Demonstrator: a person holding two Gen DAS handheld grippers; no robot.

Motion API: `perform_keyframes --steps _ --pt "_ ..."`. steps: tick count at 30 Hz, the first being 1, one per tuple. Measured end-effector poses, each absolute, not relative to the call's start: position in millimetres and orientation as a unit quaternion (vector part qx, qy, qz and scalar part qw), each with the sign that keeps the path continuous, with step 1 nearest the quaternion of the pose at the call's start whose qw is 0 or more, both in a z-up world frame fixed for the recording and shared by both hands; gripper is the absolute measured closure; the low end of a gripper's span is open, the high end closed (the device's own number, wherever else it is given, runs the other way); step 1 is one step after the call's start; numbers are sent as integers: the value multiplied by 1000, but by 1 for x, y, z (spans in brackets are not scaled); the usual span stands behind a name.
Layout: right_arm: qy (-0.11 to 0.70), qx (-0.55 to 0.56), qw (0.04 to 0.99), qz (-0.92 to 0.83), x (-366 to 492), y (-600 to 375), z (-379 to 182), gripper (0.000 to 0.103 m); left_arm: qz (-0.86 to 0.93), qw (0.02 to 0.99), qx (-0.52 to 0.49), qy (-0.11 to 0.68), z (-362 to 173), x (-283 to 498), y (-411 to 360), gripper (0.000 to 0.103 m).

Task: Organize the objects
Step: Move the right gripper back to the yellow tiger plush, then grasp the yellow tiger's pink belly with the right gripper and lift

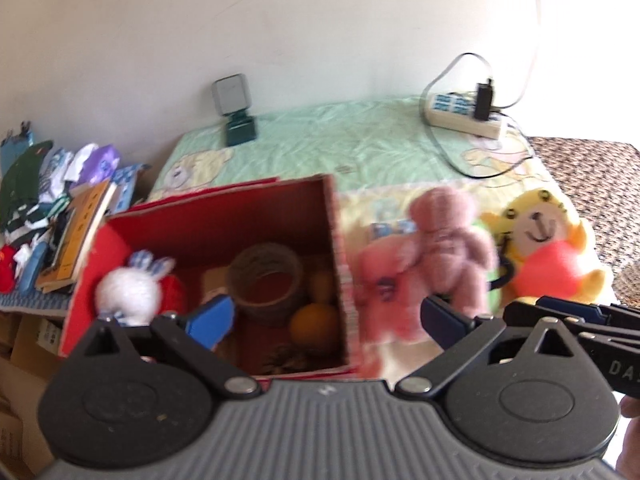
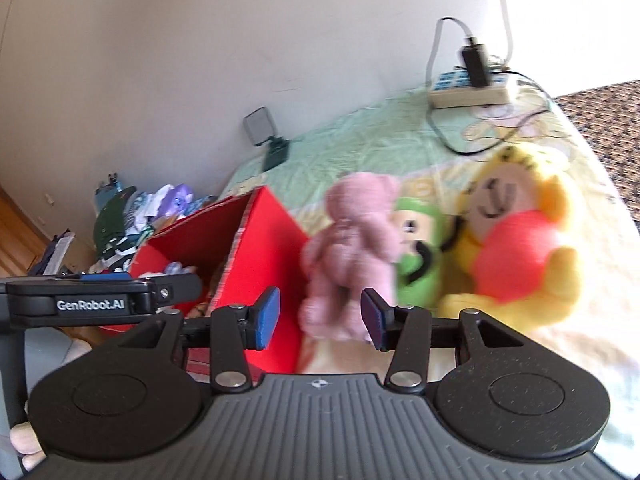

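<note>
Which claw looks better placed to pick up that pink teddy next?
The right claw: it is open with the pink teddy straight ahead between its fingers. The left claw is open above the red box, teddy off to its side.

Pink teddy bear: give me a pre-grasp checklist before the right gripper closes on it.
1. Right gripper open: ok.
2. Pink teddy bear lined up between its fingers: ok, though how far in it sits cannot be told.
3. Green plush clear of the bear: not ok, it presses against the bear's side.
4. Red box has room: ok, space remains above the jar and orange.
5. Left gripper out of the way: ok, open over the box.
</note>
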State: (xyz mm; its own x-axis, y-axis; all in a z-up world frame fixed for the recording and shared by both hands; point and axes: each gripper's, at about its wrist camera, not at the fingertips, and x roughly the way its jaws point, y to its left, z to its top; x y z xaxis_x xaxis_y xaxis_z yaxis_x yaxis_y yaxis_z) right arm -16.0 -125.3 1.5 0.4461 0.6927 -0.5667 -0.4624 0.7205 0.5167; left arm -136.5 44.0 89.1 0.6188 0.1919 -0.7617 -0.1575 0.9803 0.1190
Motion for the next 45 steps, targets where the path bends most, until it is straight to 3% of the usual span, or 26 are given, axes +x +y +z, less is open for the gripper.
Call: perform_keyframes --steps 17,25,34,45 --pt "400 173 862 258 1 -225 -11 54 -87 884 -26 458 49 -111 -44 3" --pt "408 215 858 227 39 -254 -20 49 -188 858 -61 474 27 -86 -76 1" --pt "444 272 819 240 85 -261 -55 48 -215 810 -208 505 1 -36 -67 1" --pt "474 310 775 280 123 -249 -90 48 -193 803 -189 531 -26 -4 -79 3"
